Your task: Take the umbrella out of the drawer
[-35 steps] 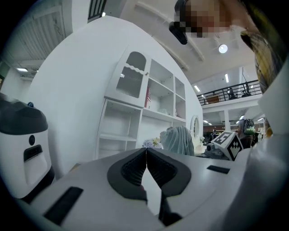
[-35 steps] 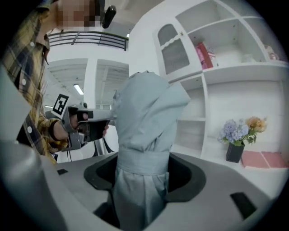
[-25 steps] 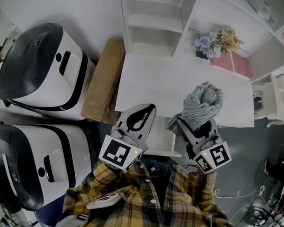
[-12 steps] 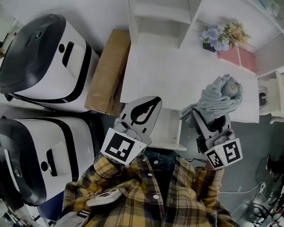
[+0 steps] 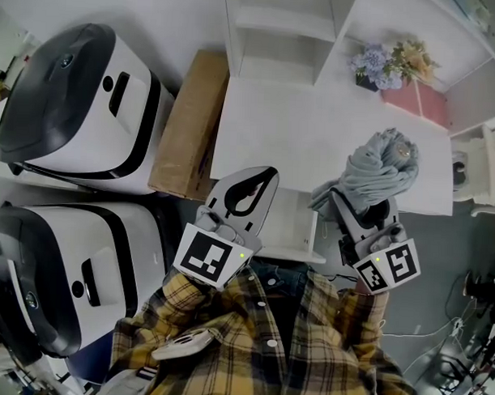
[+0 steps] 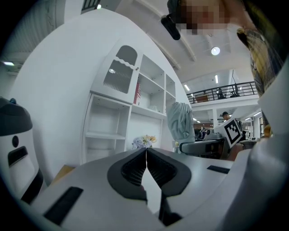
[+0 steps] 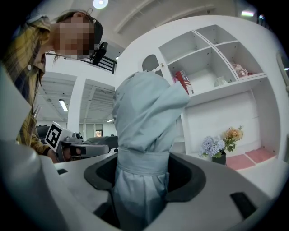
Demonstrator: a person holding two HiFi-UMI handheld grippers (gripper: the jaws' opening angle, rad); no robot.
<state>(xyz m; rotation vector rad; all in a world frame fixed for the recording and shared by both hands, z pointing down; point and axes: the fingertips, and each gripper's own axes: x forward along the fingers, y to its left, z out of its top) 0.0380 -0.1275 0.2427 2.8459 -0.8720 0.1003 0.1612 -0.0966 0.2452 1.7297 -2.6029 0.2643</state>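
Note:
A folded pale grey-blue umbrella (image 5: 376, 171) stands upright in my right gripper (image 5: 359, 206), above the white desk's near right edge. In the right gripper view the umbrella (image 7: 143, 135) fills the jaws, which are shut on its strapped lower part. My left gripper (image 5: 249, 186) hangs over the desk's front edge with its jaws shut on nothing; its pads (image 6: 146, 169) meet in the left gripper view. The white drawer (image 5: 289, 226) stands pulled out under the desk between the two grippers, and it looks empty.
The white desk (image 5: 315, 130) carries a flower pot (image 5: 372, 69) and a pink box (image 5: 421, 101) at the back, under white shelves (image 5: 278, 32). A cardboard box (image 5: 189, 126) and two large white-and-black machines (image 5: 72, 105) stand to the left.
The right gripper with the umbrella shifted right and a little farther off, then settled. The view moved slightly. The left gripper stayed shut in place.

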